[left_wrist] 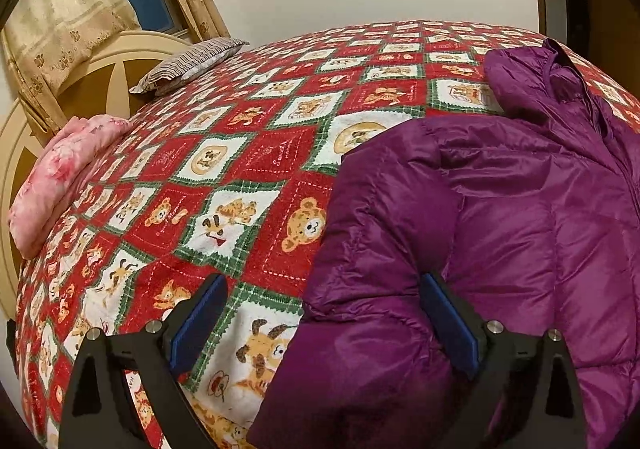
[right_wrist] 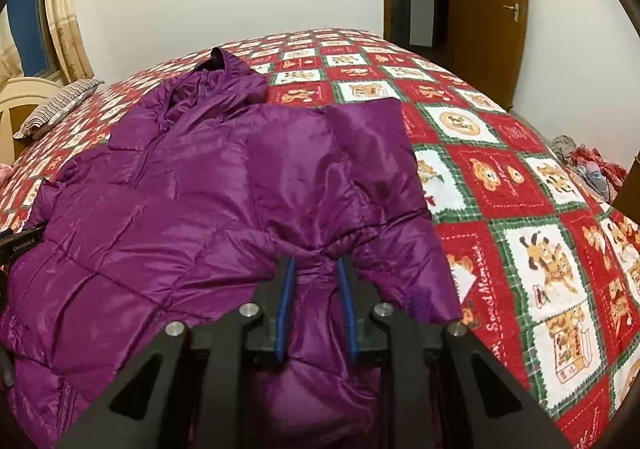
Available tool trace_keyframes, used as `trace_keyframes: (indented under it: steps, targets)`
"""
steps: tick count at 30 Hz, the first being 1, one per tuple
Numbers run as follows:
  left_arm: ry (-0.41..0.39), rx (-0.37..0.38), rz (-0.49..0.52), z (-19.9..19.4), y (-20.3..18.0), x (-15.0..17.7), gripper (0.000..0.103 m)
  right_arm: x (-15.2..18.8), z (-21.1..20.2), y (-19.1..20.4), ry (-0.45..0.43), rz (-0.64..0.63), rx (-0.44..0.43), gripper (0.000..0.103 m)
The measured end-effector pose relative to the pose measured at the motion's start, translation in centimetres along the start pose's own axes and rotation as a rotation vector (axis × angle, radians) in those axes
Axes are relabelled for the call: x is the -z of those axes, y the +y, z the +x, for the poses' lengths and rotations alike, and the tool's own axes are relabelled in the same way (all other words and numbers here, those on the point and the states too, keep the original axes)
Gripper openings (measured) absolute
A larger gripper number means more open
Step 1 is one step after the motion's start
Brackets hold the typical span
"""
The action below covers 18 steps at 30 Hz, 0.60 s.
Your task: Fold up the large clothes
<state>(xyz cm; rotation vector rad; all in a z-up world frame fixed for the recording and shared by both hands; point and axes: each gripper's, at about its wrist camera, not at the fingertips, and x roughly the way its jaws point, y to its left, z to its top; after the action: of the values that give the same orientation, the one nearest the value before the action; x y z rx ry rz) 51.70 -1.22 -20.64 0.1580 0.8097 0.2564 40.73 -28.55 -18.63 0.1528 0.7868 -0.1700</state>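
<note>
A purple puffer jacket (right_wrist: 192, 201) with a hood lies front up on the bed, both sleeves folded across its body. In the left wrist view the jacket (left_wrist: 500, 217) fills the right half. My left gripper (left_wrist: 320, 301) is open wide over the jacket's left edge, one finger on the bedspread, the other pressed into the jacket. My right gripper (right_wrist: 316, 269) is shut on a gathered fold of the jacket near the folded right sleeve and side. A bit of the left gripper (right_wrist: 20, 243) shows at the jacket's far left edge.
The bed carries a red, green and white bear-print bedspread (right_wrist: 520, 185). A striped pillow (left_wrist: 188, 63) and a pink pillow (left_wrist: 60, 177) lie by the cream headboard (left_wrist: 100, 81). A wooden door (right_wrist: 488, 17) stands behind; clutter (right_wrist: 592, 165) lies on the floor at the right.
</note>
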Motion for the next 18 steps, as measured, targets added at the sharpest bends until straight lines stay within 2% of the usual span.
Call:
trace_keyframes:
  steps: [18]
  targets:
    - [-0.009,-0.005,0.004,-0.15,-0.09,0.13,0.097,0.10,0.42,0.64,-0.001,-0.034,0.038,0.024]
